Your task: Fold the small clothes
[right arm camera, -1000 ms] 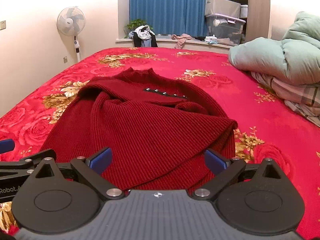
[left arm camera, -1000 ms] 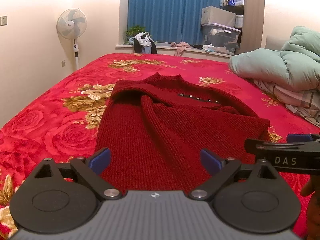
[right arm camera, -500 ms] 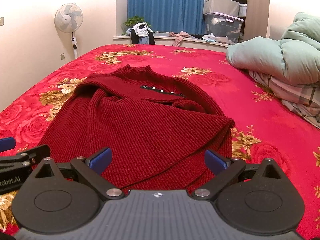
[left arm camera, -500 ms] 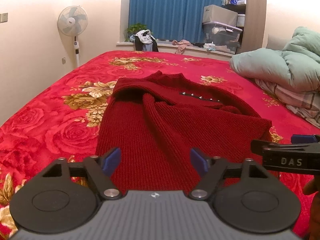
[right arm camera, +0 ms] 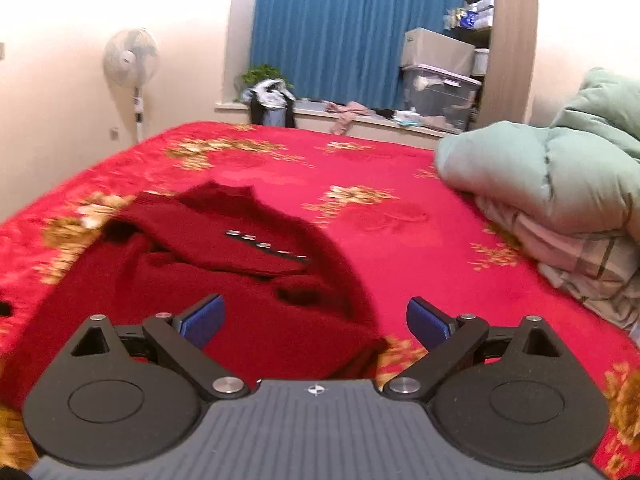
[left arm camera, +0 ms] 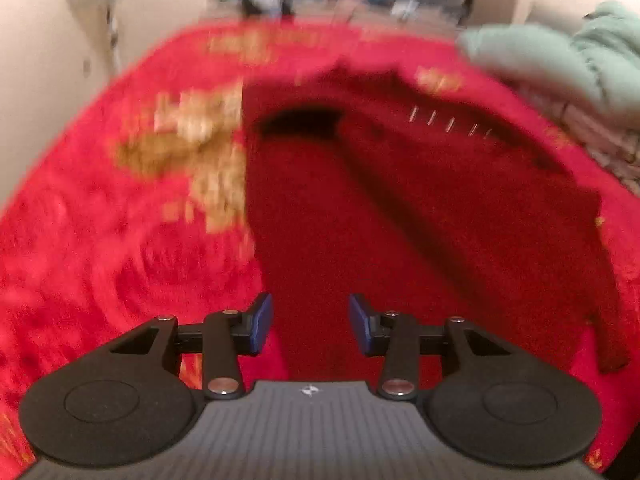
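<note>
Compared with 1 second ago, the left gripper (left arm camera: 310, 322) has its jaws about half as wide, having just been closing, with nothing pinched between the blue pads; it now looks more steeply down on the dark red knit sweater (left arm camera: 400, 216), and its view is blurred. The other gripper no longer shows at that view's right edge. The right gripper (right arm camera: 314, 322) is spread wide as before, empty, and now sits toward the sweater's right edge, with more of the red floral blanket (right arm camera: 400, 216) in sight.

The sweater (right arm camera: 224, 280) lies flat on the blanket, partly folded. Its long axis runs away from both cameras, collar at the far end, hem nearest the grippers. A row of metal studs (right arm camera: 266, 245) crosses the chest.
</note>
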Motion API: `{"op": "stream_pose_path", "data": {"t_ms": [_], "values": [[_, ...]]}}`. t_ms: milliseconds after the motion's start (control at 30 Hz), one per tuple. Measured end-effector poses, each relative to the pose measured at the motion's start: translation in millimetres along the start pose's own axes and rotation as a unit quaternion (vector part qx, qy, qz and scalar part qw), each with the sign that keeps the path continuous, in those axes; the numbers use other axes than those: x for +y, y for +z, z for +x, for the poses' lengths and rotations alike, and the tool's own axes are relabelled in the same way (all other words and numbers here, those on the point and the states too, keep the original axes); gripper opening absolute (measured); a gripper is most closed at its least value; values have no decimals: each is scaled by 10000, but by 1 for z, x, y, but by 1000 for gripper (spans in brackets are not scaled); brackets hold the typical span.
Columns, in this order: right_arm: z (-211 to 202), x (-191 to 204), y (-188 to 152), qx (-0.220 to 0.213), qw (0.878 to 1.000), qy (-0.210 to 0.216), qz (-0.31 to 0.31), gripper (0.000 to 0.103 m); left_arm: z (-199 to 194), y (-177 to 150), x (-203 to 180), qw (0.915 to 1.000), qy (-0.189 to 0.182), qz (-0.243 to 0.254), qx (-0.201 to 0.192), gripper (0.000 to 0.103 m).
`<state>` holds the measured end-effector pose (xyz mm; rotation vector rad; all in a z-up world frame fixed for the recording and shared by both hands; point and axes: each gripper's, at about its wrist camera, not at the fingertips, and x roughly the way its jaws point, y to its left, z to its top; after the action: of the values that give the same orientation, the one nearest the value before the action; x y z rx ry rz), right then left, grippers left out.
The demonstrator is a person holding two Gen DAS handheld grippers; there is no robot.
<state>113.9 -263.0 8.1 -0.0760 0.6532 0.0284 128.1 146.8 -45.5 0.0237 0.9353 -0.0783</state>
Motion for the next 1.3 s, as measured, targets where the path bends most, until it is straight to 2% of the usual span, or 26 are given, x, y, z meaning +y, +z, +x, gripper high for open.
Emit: {"op": "stream_pose_path", "data": {"t_ms": [133, 200, 333, 467, 567, 600, 800, 900, 933, 1000, 1067, 1167, 1267, 1300], "values": [[35, -34, -11, 492, 9963, -328, 617, 90, 29, -1, 7, 9987, -92, -224, 441, 47], [42, -41, -14, 549, 9945, -358, 822, 90, 37, -3, 7, 9978, -92, -314, 575, 48], [52, -38, -18, 767, 9939, -420, 669, 94, 38, -2, 8, 9978, -150, -343, 551, 48], [47, -29, -14, 606, 9961, -225, 597, 100, 40, -4, 7, 9972, -190, -460, 559, 45], [49, -25, -13, 642, 9963, -252, 511, 100, 35, -6, -1, 9983, -137, -292, 478, 24], [49, -24, -13, 667, 9961, -266, 519, 100, 31, -7, -3, 9989, -70, -197, 417, 9], [45, -29, -14, 733, 9937, -261, 804, 100, -15, -17, 11, 9997, -162, -10, -163, 6], [41, -27, -15, 725, 9932, -202, 890, 97, -36, -27, 31, 9996, 97, -27, -248, 5], [40, -25, -15, 721, 9933, -206, 884, 96, -42, -32, 42, 9994, 236, -57, -237, 0], [39, -22, -16, 715, 9937, -169, 845, 91, -53, -41, 58, 9962, 848, 22, -175, 0], [40, -17, -17, 740, 9944, -139, 743, 90, -59, -50, 78, 9951, 977, -106, -100, 0], [45, -8, -19, 798, 9952, -60, 557, 90, -62, -51, 100, 9953, 588, -762, -103, 0], [52, -3, -16, 830, 9949, 48, 576, 91, -62, -43, 92, 9962, 346, -792, -140, 7], [56, -2, -14, 835, 9946, 83, 617, 92, -59, -41, 88, 9968, 247, -745, -136, 14]]}}
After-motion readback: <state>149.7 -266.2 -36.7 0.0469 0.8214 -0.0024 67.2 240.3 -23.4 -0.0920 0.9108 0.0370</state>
